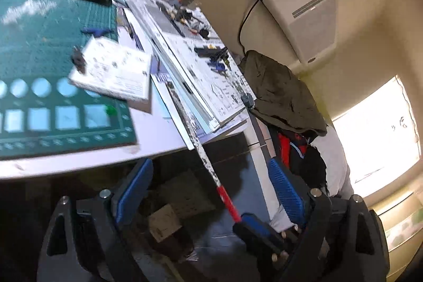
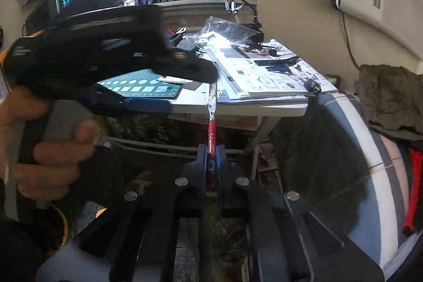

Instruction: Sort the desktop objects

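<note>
A long tool (image 2: 212,128) with a red handle and a white-speckled blade sticks out past the desk's front edge. My right gripper (image 2: 211,149) is shut on its red handle. In the left wrist view the same tool (image 1: 208,165) runs down from the desk to the right gripper (image 1: 253,225). My left gripper (image 1: 208,189) is open, its blue pads (image 1: 134,186) wide apart and below the desk edge, holding nothing. A hand (image 2: 53,149) holds the left gripper's black body (image 2: 92,57) at the left of the right wrist view.
The white desk (image 1: 158,142) carries a green cutting mat (image 1: 53,44), a small white booklet (image 1: 113,70), stacked manuals (image 1: 201,65) with small dark parts, a plastic bag and black items at the back. Clothes (image 1: 283,97) are piled to the right. A white appliance (image 1: 306,7) stands by the wall.
</note>
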`<state>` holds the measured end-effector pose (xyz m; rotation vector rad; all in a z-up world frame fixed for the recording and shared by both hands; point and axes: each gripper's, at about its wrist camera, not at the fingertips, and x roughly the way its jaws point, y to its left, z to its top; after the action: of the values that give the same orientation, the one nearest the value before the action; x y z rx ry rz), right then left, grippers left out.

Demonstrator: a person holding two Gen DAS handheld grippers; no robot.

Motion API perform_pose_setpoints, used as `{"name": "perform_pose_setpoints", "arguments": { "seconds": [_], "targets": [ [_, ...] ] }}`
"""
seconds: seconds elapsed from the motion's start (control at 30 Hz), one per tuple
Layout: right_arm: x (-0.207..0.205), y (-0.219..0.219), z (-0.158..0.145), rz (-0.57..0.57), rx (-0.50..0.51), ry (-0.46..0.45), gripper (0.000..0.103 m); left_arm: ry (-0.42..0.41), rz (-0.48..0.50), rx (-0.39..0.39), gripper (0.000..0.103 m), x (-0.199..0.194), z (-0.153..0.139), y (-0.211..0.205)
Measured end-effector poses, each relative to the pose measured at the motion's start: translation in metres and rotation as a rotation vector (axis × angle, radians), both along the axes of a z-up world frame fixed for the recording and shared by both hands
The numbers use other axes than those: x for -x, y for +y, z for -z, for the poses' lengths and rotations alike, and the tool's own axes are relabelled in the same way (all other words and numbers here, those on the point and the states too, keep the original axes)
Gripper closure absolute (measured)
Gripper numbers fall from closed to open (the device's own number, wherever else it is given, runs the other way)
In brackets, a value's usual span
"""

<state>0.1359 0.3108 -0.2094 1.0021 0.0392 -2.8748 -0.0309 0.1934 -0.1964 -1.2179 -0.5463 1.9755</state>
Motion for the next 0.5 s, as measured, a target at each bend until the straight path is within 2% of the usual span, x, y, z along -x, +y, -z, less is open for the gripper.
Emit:
{"name": "perform_pose_setpoints", "arguments": {
  "seconds": [0.07,0.27,0.33,0.5],
  "targets": [
    [-0.004,0.002,0.000,-0.005,0.002,0.010,0.097,-0.031,-0.001,-0.039,0.057,0.002,0.005,0.007],
    [-0.011,0.004,0.005,-0.023,-0.015,0.037,0.097,-0.092,0.020,-0.078,0.089,0.007,0.017,0.023],
    [-0.013,0.004,0.006,-0.024,-0.024,0.044,0.097,-0.086,0.018,-0.078,0.095,0.006,0.016,0.024],
    [-0.017,0.006,0.007,-0.020,-0.040,0.058,0.097,-0.054,0.020,-0.088,0.097,0.003,-0.002,0.023]
  ]
}}
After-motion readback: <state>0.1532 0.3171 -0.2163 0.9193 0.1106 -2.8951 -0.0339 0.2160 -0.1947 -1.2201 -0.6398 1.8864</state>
